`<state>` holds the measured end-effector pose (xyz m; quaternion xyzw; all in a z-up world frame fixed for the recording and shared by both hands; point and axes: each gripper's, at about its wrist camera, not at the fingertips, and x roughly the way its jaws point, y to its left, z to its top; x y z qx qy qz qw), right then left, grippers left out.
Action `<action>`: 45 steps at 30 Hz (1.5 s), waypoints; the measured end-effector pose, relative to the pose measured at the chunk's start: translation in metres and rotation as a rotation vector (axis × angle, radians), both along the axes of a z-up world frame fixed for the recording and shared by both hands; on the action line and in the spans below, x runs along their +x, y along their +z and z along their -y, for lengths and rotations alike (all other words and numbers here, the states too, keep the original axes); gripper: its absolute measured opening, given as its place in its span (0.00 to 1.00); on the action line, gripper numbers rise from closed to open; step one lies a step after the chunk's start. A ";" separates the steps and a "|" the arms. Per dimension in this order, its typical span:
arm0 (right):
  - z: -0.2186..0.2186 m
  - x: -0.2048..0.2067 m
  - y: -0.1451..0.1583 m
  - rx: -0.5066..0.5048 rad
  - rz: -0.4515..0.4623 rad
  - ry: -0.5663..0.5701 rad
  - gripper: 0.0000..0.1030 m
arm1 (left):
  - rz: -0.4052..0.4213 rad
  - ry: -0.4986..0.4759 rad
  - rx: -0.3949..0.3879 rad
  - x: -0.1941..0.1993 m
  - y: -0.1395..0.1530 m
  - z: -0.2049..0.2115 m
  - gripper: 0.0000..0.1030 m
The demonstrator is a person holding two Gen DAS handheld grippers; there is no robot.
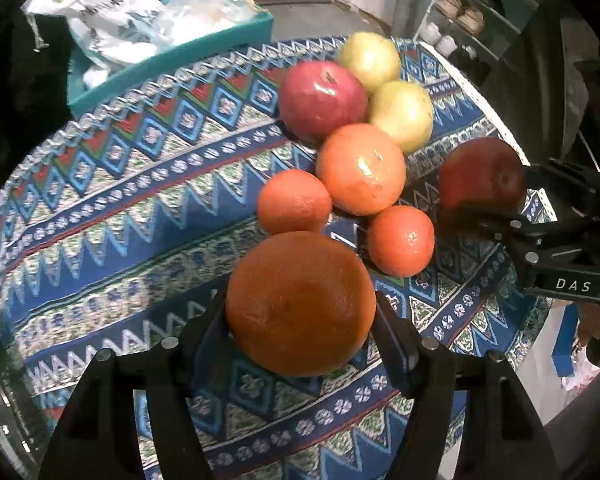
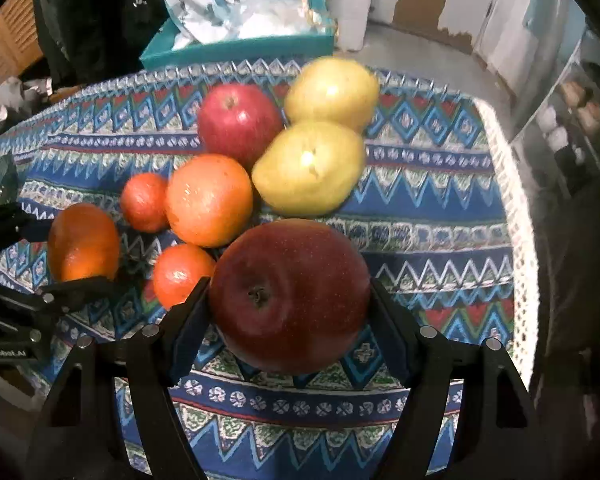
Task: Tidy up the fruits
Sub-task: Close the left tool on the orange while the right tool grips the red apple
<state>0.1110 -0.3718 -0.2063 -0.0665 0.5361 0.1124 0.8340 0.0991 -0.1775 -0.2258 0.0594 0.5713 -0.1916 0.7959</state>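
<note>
My left gripper [image 1: 300, 320] is shut on a large orange [image 1: 300, 304], also seen in the right wrist view [image 2: 82, 242]. My right gripper [image 2: 290, 312] is shut on a dark red apple [image 2: 290, 296], also seen in the left wrist view [image 1: 480, 174]. Both are held just above the patterned cloth [image 1: 120, 208]. Between them lie a big orange [image 1: 360, 168], two small oranges [image 1: 294, 202] [image 1: 400, 240], a red apple [image 1: 322, 98] and two yellow pears [image 1: 368, 58] [image 1: 402, 114].
A teal tray [image 1: 172, 64] with crumpled white bags stands at the table's far edge. The cloth's white lace edge [image 2: 516, 220] marks the table's right side. A shelf with jars [image 1: 460, 16] stands beyond.
</note>
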 end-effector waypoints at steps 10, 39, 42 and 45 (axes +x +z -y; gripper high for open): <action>-0.019 -0.007 0.044 0.030 0.102 0.011 0.72 | 0.065 0.045 0.002 -0.011 0.036 -0.028 0.68; -0.074 -0.056 0.145 0.128 0.307 0.125 0.72 | 0.289 0.105 -0.023 -0.066 0.146 -0.087 0.68; -0.082 -0.058 0.151 0.140 0.317 0.143 0.72 | 0.295 0.110 -0.031 -0.071 0.151 -0.094 0.68; -0.090 -0.059 0.158 0.150 0.328 0.155 0.72 | 0.311 0.114 -0.036 -0.076 0.156 -0.101 0.68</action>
